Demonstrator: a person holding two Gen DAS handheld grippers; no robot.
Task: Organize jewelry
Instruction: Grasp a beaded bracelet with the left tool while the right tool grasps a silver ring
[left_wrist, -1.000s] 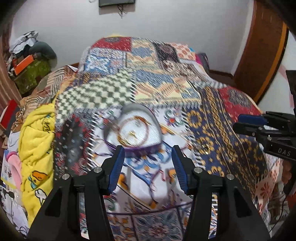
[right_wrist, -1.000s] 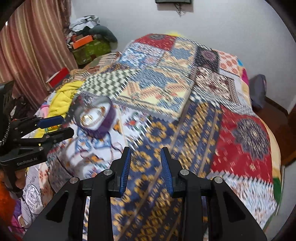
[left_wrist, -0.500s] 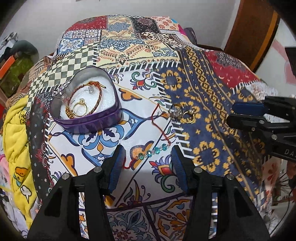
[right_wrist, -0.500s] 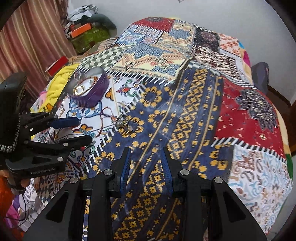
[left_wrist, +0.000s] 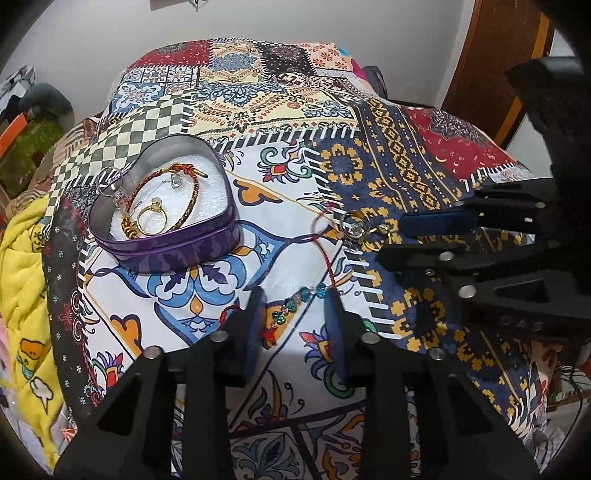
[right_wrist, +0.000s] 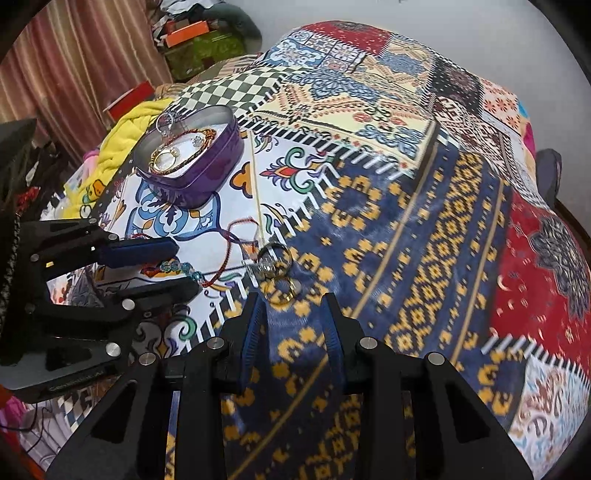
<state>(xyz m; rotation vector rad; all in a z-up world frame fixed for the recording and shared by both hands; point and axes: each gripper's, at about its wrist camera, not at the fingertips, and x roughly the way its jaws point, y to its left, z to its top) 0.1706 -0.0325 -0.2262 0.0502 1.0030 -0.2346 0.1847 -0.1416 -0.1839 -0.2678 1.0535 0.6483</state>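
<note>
At the far left a yellow blanket (left_wrist: 22, 280) lies crumpled against the edge of the bed (left_wrist: 280, 99), which is covered by a patchwork quilt of checks, florals and geometric prints. On the quilt sits a heart-shaped purple tin (left_wrist: 173, 247) with a bare metal inside and a white foam lining; in it lie a braided red-and-gold bracelet (left_wrist: 192, 199), a gold ring (left_wrist: 151, 221) and a small clear-stoned piece, perhaps an earring, while a silver ring (left_wrist: 109, 182) hangs at the tin's left rim. Just right of the tin, a red cord bracelet with blue-green glass beads (left_wrist: 295, 299) stretches across the white floral patch, its beaded part between the fingers of the left gripper (left_wrist: 293, 306), which is spread wide and grips nothing. Further right, a small cluster of silver and gold rings (right_wrist: 275, 269) rests on the blue-and-yellow patch, just ahead of the right gripper (right_wrist: 293, 314), also wide apart and empty.
</note>
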